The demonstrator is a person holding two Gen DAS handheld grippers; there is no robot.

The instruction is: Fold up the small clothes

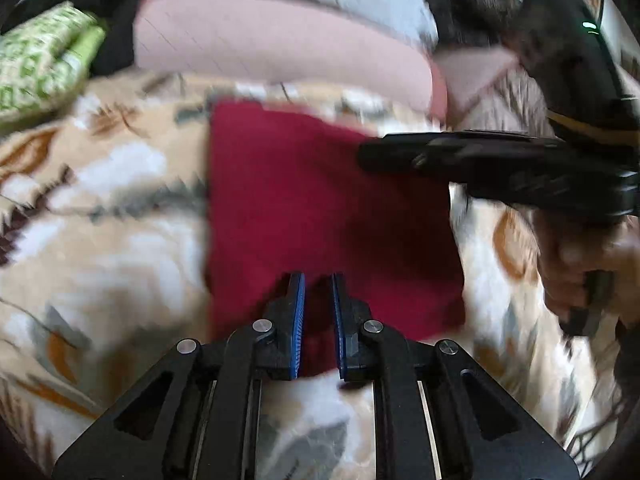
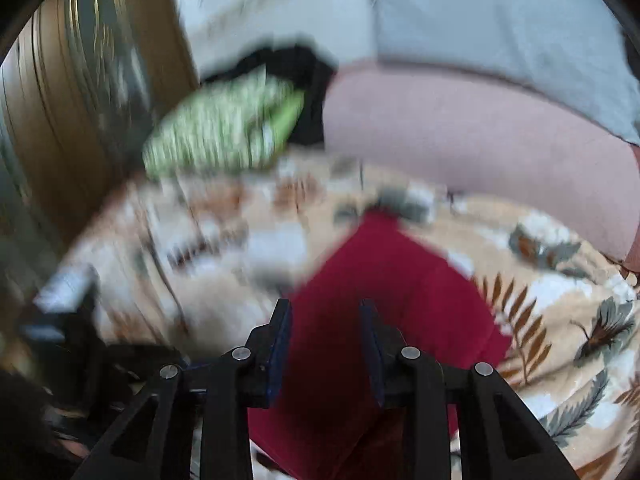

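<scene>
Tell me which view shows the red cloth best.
The left wrist view: the red cloth lies nearly whole and flat on the leaf-print blanket, most edges visible, though the right claw covers one corner. The right wrist view shows it closer, more blurred, its near part hidden behind the claw.

Home bedrm: floral blanket (image 1: 120, 208), pink pillow (image 1: 280, 52).

Left gripper (image 1: 318, 286) nearly closed; right gripper (image 2: 326, 312) parted, empty.

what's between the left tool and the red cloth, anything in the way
Nothing visible. The left tool hangs directly over the near edge of the red cloth, which lies on the patterned blanket. The right tool reaches over the cloth's far right side, off that path.
</scene>
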